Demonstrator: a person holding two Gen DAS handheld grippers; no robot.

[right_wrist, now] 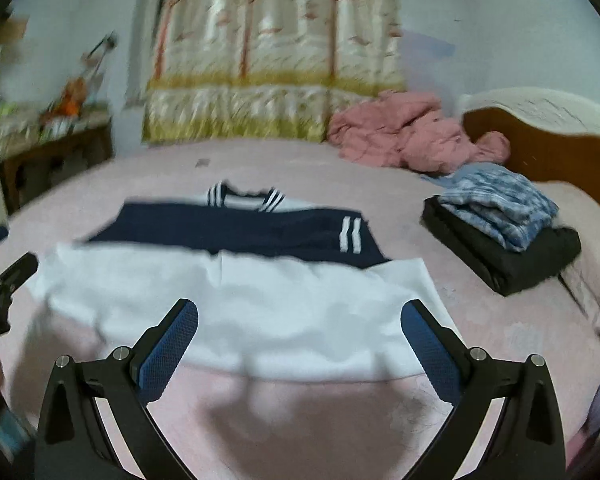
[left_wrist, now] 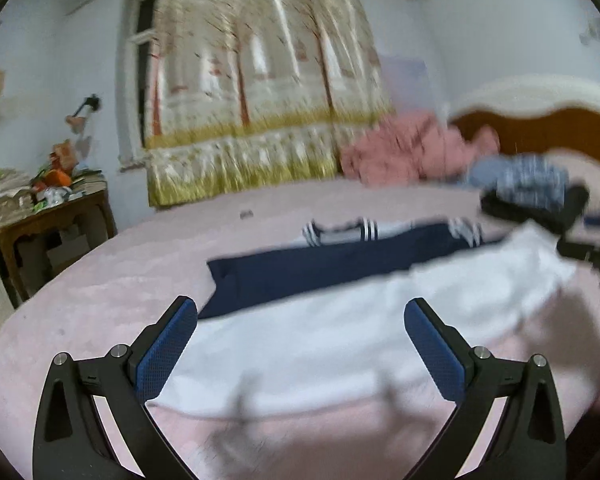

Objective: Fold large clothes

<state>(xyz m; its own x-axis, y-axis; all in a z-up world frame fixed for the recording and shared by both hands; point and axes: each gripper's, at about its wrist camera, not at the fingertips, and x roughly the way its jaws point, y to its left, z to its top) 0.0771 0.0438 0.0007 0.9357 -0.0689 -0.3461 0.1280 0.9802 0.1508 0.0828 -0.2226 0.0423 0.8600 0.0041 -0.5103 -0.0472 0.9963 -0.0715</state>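
A white and navy shirt (left_wrist: 340,320) with striped collar and cuffs lies flat on the pink bed (left_wrist: 100,300). Its navy sleeves are folded across the white body. It also shows in the right wrist view (right_wrist: 260,300). My left gripper (left_wrist: 300,312) is open and empty, above the shirt's near hem. My right gripper (right_wrist: 300,312) is open and empty, above the near hem too. The right gripper shows blurred at the right edge of the left wrist view (left_wrist: 580,256). The left gripper shows at the left edge of the right wrist view (right_wrist: 4,292).
A stack of folded clothes (right_wrist: 500,232), blue patterned on black, sits on the bed to the right. A crumpled pink blanket (right_wrist: 412,136) lies by the wooden headboard (right_wrist: 540,148). A cluttered wooden table (left_wrist: 48,216) stands left of the bed. A curtain (left_wrist: 260,80) hangs behind.
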